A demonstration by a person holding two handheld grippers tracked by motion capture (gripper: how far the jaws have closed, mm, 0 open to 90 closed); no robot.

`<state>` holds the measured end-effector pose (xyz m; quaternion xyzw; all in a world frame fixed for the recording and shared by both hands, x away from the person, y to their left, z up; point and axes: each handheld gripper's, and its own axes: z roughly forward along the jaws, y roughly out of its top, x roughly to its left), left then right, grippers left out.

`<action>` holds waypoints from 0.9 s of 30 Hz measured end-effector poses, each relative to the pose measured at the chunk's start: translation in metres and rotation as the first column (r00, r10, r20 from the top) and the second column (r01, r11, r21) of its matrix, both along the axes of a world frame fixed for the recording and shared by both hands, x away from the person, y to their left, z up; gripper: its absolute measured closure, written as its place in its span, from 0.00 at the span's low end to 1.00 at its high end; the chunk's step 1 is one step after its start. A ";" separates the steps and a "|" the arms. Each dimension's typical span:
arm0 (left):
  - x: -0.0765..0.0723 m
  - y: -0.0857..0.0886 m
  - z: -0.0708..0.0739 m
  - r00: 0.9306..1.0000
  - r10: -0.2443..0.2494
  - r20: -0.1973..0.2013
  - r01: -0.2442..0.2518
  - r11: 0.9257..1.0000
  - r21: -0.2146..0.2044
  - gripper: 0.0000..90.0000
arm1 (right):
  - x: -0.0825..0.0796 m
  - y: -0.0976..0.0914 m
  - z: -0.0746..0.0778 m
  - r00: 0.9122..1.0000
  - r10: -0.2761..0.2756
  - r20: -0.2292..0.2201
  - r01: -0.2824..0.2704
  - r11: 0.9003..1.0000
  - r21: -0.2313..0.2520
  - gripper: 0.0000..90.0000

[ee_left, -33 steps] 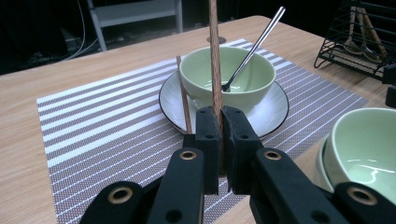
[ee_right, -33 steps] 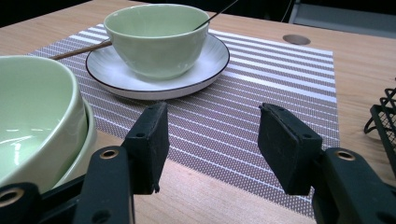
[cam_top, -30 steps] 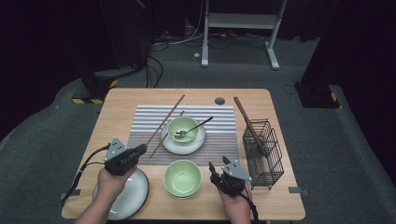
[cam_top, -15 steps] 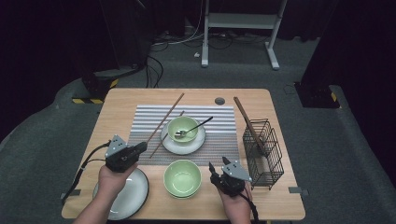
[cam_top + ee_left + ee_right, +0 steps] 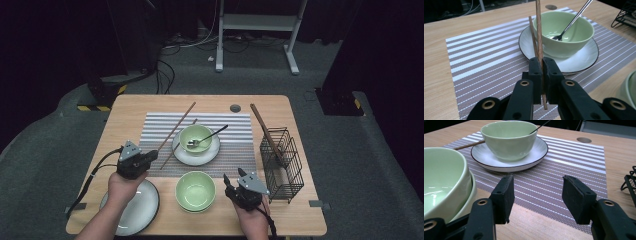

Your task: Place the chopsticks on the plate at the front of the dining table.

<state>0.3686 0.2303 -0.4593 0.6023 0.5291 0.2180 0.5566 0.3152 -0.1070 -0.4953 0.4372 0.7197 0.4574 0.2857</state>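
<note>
My left gripper [image 5: 542,62] is shut on a wooden chopstick [image 5: 538,25] that points away over the striped placemat [image 5: 486,57]. A second chopstick [image 5: 532,30] runs close beside it; whether the pads hold it too I cannot tell. In the high view the left gripper [image 5: 150,157] sits at the mat's near left corner, at the chopsticks' [image 5: 175,131] near ends. Just past them a green bowl [image 5: 196,137] with a spoon [image 5: 215,134] stands on a white plate [image 5: 212,152]. My right gripper [image 5: 537,192] is open over the mat's near edge, nothing between its pads.
Stacked green bowls [image 5: 195,190] stand at the table's front between the two hands, close to the right gripper's [image 5: 227,182] left jaw. A grey plate [image 5: 137,210] lies under the left forearm. A black wire basket [image 5: 282,160] with a wooden stick [image 5: 262,125] leaning in it stands at the right.
</note>
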 end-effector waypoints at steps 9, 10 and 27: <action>0.012 -0.003 -0.011 0.999 0.009 -0.050 -0.007 0.999 0.033 0.95 | 0.000 0.000 0.000 1.000 0.000 -0.001 0.000 1.000 0.000 0.48; 0.013 -0.004 -0.011 0.998 0.008 -0.055 -0.007 1.000 0.029 0.95 | 0.000 0.000 0.000 1.000 0.000 -0.001 0.000 1.000 0.000 0.48; 0.027 -0.007 -0.026 0.991 0.024 -0.128 -0.011 0.995 0.101 0.95 | 0.001 -0.002 0.000 1.000 -0.004 -0.001 0.004 1.000 0.001 0.48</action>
